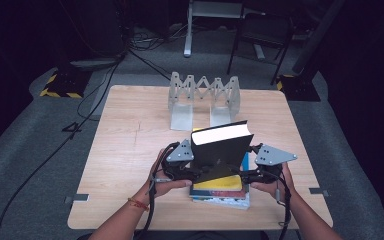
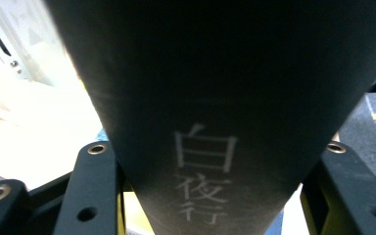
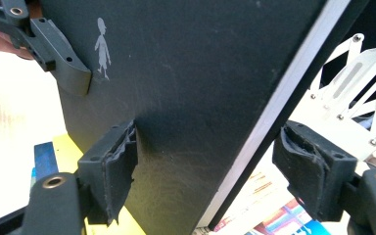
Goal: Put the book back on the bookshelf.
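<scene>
1. High view: black book stood upright betw. both grippers, above book stack, prob. bound for the rack beyond.
2. Left gripper clamped its spine, holding it up.
3. Right gripper: jaws straddled far edge, one pad clear; no grip, only steadying.

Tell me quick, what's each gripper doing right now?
Left gripper: closed on the spine of the black book.
Right gripper: open around the book's edge, one pad clear of it.
</scene>
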`<state>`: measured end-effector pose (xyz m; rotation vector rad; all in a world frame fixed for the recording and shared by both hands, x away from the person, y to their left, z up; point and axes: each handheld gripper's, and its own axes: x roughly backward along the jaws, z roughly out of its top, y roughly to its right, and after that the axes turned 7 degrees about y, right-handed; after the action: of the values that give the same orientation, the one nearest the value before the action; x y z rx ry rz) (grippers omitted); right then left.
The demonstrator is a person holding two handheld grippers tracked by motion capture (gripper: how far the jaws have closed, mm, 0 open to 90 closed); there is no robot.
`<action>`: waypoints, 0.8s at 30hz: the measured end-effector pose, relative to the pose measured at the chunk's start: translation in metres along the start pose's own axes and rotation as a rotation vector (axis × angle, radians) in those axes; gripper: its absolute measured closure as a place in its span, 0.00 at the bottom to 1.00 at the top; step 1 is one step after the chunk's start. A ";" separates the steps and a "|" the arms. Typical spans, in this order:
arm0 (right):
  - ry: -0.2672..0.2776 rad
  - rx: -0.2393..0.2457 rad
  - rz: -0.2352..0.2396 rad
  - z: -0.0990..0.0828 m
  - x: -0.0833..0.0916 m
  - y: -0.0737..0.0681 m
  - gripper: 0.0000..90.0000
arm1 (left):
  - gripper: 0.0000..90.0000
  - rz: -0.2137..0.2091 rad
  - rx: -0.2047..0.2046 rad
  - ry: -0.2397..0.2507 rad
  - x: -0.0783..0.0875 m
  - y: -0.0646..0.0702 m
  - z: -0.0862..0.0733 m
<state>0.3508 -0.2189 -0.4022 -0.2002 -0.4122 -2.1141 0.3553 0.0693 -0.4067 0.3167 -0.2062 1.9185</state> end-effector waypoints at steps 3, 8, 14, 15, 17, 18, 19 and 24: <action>0.006 0.002 0.002 -0.001 0.000 0.000 0.28 | 0.51 0.008 -0.007 0.008 0.000 0.001 0.001; 0.007 0.003 0.004 -0.001 0.000 0.000 0.28 | 0.49 0.012 -0.012 0.034 0.002 0.002 0.009; 0.006 -0.003 0.004 -0.001 0.000 0.000 0.28 | 0.47 0.016 -0.030 0.076 0.004 0.001 0.024; 0.006 -0.005 0.003 -0.001 0.000 0.000 0.28 | 0.47 0.021 -0.025 0.082 0.005 0.002 0.027; 0.000 -0.006 -0.001 0.000 0.000 -0.001 0.28 | 0.45 0.032 -0.035 0.088 0.006 0.003 0.031; -0.001 -0.005 -0.001 0.000 0.000 -0.001 0.28 | 0.45 0.033 -0.037 0.091 0.007 0.003 0.033; 0.000 -0.006 0.000 0.000 0.000 -0.001 0.28 | 0.45 0.030 -0.035 0.098 0.007 0.003 0.035; 0.001 -0.014 0.002 -0.001 0.000 -0.001 0.28 | 0.43 0.027 -0.023 0.127 0.007 0.002 0.044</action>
<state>0.3500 -0.2192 -0.4029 -0.2074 -0.3969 -2.1153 0.3564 0.0620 -0.3627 0.1768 -0.1489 1.9538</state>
